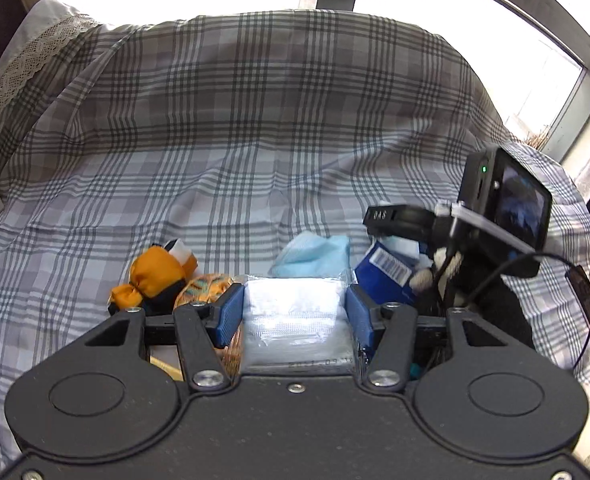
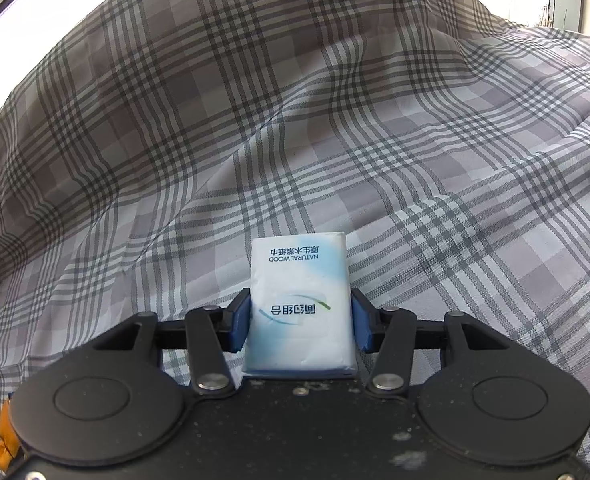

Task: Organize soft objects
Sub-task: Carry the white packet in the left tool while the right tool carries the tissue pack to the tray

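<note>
My left gripper (image 1: 295, 312) is shut on a clear-wrapped white pack (image 1: 297, 320), its blue pads pressing both sides. Behind it on the plaid cloth lie an orange and black plush toy (image 1: 155, 276), an orange patterned soft piece (image 1: 207, 286), a light blue pouch (image 1: 315, 254) and a dark blue pack with a barcode (image 1: 383, 276). The right hand's tool (image 1: 503, 208) hovers over the pile at the right. In the right wrist view my right gripper (image 2: 300, 320) is shut on a white and blue tissue pack (image 2: 300, 304), held above the cloth.
A grey plaid cloth (image 1: 255, 120) covers the whole surface and rises into a hump at the back. A lace-edged pillow (image 1: 35, 52) lies at the far left. Window frames (image 1: 555, 12) run along the back and right. A black and white plush (image 1: 447, 268) lies under the right tool.
</note>
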`<state>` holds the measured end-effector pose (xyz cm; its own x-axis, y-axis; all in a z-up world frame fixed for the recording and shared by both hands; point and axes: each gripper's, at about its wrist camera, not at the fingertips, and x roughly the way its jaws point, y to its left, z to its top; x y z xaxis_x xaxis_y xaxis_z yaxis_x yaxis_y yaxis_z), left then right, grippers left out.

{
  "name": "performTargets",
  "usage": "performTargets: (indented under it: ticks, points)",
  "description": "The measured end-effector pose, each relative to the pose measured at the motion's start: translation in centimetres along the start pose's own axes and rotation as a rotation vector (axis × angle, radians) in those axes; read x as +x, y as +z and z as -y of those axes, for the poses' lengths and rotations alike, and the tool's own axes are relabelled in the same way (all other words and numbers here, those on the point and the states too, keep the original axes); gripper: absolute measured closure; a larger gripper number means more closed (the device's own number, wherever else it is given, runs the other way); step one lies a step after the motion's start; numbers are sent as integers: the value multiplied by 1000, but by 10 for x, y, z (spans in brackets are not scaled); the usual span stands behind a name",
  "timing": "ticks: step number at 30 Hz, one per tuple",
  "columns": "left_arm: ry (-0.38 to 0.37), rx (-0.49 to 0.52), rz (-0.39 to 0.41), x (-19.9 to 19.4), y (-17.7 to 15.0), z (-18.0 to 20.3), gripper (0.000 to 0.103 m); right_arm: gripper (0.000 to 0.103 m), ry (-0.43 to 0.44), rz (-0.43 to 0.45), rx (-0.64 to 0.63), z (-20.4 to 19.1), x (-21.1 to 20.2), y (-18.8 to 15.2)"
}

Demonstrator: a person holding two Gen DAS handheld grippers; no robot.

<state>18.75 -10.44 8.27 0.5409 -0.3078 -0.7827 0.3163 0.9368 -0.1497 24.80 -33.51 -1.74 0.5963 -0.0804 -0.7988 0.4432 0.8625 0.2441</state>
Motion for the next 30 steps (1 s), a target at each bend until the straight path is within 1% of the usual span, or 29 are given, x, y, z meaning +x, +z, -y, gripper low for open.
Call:
performTargets:
  ticks: [3, 5, 8, 11, 14, 16, 18, 22, 27, 30]
  points:
    - [-2, 16, -33, -15, -21, -4, 50, 54, 1, -8, 36, 9, -11, 5]
    - [-10, 19, -45, -23, -33, -7, 50, 54, -12, 4, 29, 14, -22, 8]
    - [-11, 28, -67, -31, -49, -9, 50, 54, -32, 37, 11, 28, -49, 14]
    - [-11, 28, -71, -40, -63, -11, 50, 54, -57, 55, 8, 46, -74, 17]
    - [-23, 11, -90, -48, -78, -18, 50, 54, -94, 46, 14, 69, -98, 13]
    - [-14, 9, -93, -52, -87, -21, 50, 54, -102, 38, 13, 82, -112, 5]
    - [-7, 15, -96, -56, -96, -23, 50, 54, -111, 31, 6, 95, -130, -8]
    - [0, 18, -126, -59, -115, -29, 50, 54, -91, 15, -25, 108, -167, -47]
    - [36, -1, -146, -64, -133, -41, 50, 54, -27, -12, -92, 107, -214, -107]
    - [60, -22, -149, -68, -141, -48, 50, 54, 30, -49, -123, 100, -235, -140]
